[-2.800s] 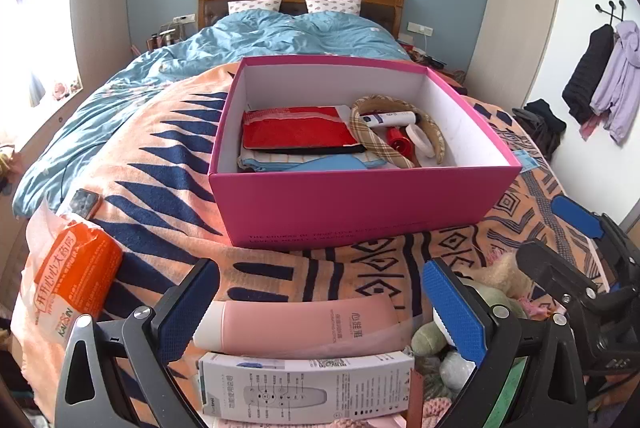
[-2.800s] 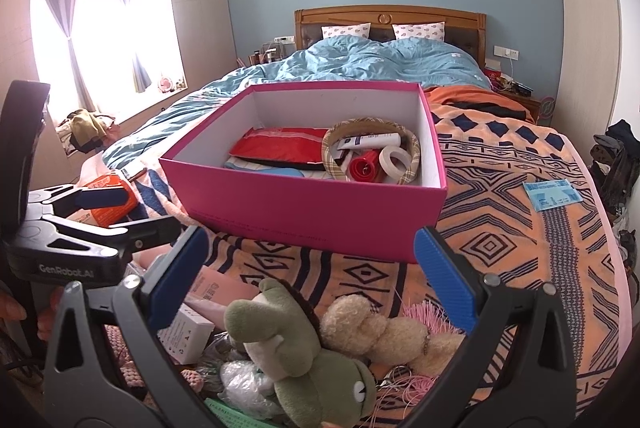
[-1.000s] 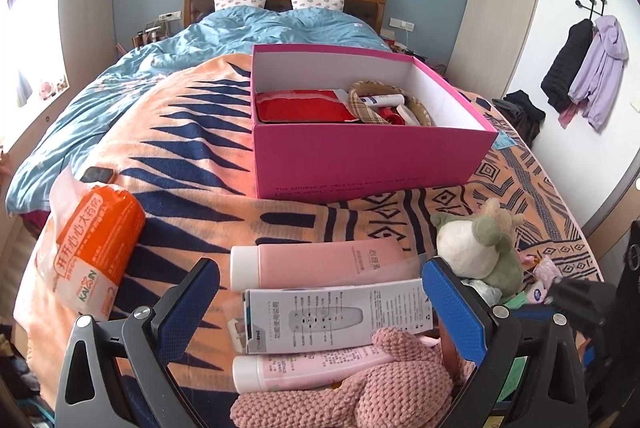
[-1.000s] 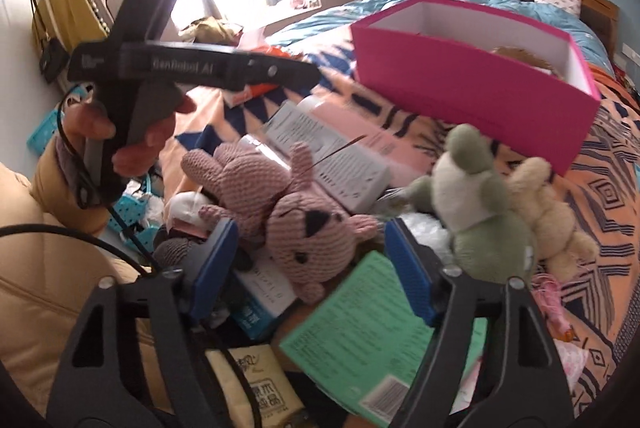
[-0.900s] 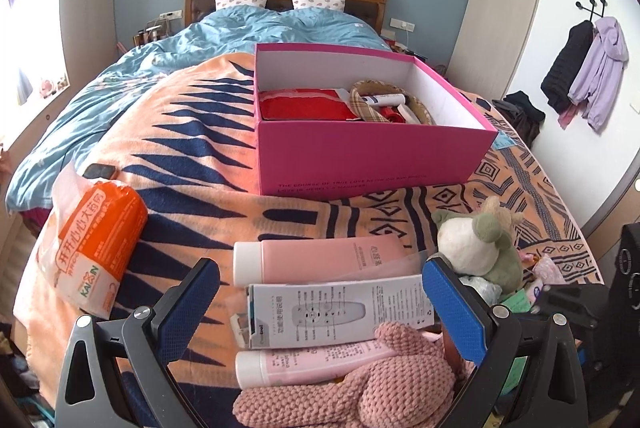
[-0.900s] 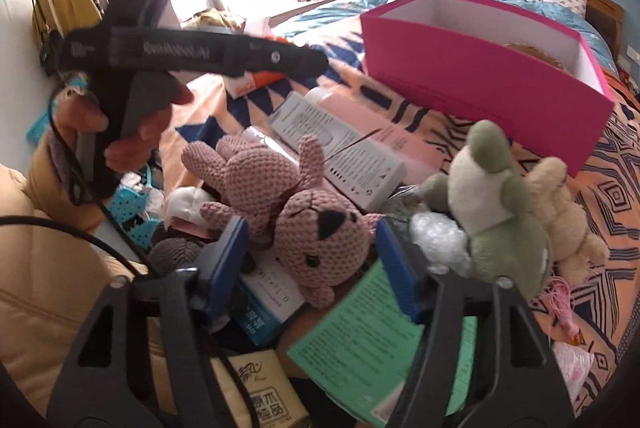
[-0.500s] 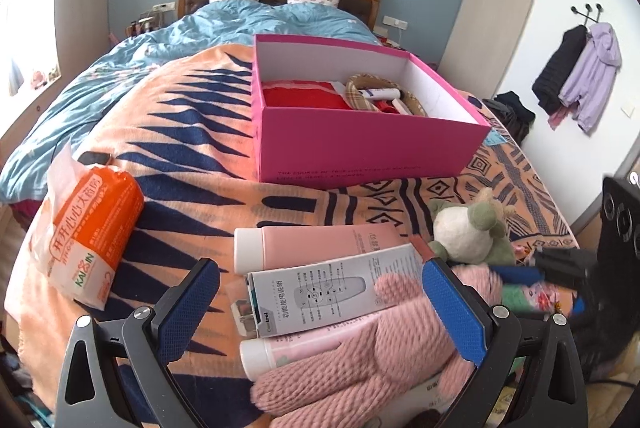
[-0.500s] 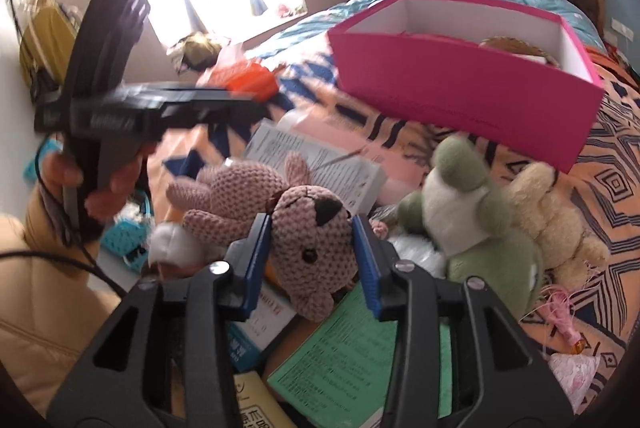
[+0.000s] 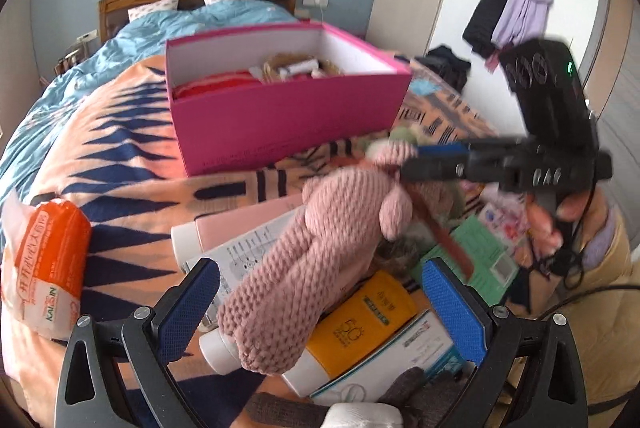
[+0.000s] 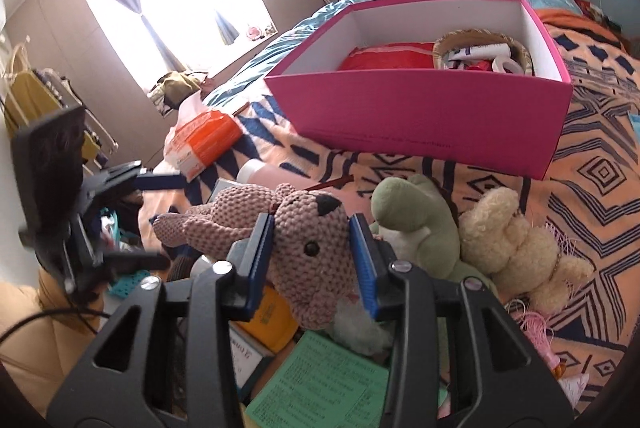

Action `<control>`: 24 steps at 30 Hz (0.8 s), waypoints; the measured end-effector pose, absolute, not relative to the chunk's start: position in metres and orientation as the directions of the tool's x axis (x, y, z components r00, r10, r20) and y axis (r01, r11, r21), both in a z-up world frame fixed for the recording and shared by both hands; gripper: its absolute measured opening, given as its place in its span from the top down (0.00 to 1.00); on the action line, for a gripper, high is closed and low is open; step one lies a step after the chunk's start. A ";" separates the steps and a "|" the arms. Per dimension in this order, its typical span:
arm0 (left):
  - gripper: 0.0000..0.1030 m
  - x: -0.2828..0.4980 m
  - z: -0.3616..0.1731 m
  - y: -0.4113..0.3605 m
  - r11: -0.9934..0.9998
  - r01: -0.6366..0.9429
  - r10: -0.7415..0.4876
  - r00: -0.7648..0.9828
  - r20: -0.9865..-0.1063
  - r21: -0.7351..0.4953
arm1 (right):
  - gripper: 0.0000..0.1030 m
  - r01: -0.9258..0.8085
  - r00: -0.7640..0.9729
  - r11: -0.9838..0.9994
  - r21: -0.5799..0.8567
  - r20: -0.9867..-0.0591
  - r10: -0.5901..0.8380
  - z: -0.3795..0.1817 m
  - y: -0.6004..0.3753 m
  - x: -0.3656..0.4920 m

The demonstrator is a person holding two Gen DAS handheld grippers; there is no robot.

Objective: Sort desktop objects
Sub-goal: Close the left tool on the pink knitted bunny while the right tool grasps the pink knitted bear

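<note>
Since 0.5 s earlier, the right gripper (image 10: 312, 254) had raised the pink knitted bear (image 10: 308, 240), clamped by its head, above the clutter. The left gripper (image 9: 320, 308) hung level, jaws spread, empty.

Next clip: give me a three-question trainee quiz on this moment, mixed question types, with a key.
1. True or false: the right gripper is shut on the head of the pink knitted bear.
2. Multiple choice: where is the woven basket? A) inside the pink box; B) on the blanket beside the box; C) between the left gripper's fingers.
3. Short answer: are the left gripper's blue pads gripping anything?

Key
1. True: both pads press the bear's head.
2. A, next to a red packet.
3. No. They stand wide apart; the bear's body and the yellow sunscreen tube lie between them unclamped.
</note>
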State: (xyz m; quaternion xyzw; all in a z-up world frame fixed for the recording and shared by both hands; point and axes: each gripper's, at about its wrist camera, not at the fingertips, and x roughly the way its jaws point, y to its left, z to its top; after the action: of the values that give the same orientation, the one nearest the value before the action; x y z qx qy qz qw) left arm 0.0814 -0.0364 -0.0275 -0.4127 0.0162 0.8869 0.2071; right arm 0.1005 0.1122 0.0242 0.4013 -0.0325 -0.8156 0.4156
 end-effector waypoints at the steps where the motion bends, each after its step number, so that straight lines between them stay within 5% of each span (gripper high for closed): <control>1: 0.00 0.078 -0.032 -0.037 -0.917 -0.373 0.346 -0.568 -0.747 -0.141 | 0.60 0.644 -0.331 -0.654 0.396 -0.626 -0.706 0.024 0.112 0.097; 12: 0.49 0.056 -0.047 -0.055 -0.917 -0.306 0.389 -0.538 -0.748 -0.257 | 0.57 0.621 -0.320 -0.660 0.423 -0.631 -0.706 0.018 0.106 0.084; 17: 0.52 0.052 -0.048 -0.055 -0.911 -0.313 0.403 -0.526 -0.749 -0.270 | 0.42 0.653 -0.315 -0.648 0.392 -0.638 -0.703 0.016 0.102 0.092; 21: 0.52 0.050 -0.046 -0.055 -0.910 -0.314 0.405 -0.524 -0.749 -0.273 | 0.44 0.641 -0.316 -0.659 0.393 -0.648 -0.693 0.010 0.101 0.089; 24: 0.52 0.048 -0.045 -0.055 -0.908 -0.317 0.410 -0.526 -0.745 -0.276 | 0.56 0.637 -0.338 -0.674 0.373 -0.651 -0.680 0.008 0.104 0.088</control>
State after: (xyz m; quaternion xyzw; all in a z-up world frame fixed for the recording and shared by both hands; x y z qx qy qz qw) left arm 0.0485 -0.0555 -0.0454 -0.4400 -0.0531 0.8719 0.2084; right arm 0.0881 0.1044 0.0082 0.4109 -0.0257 -0.8175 0.4028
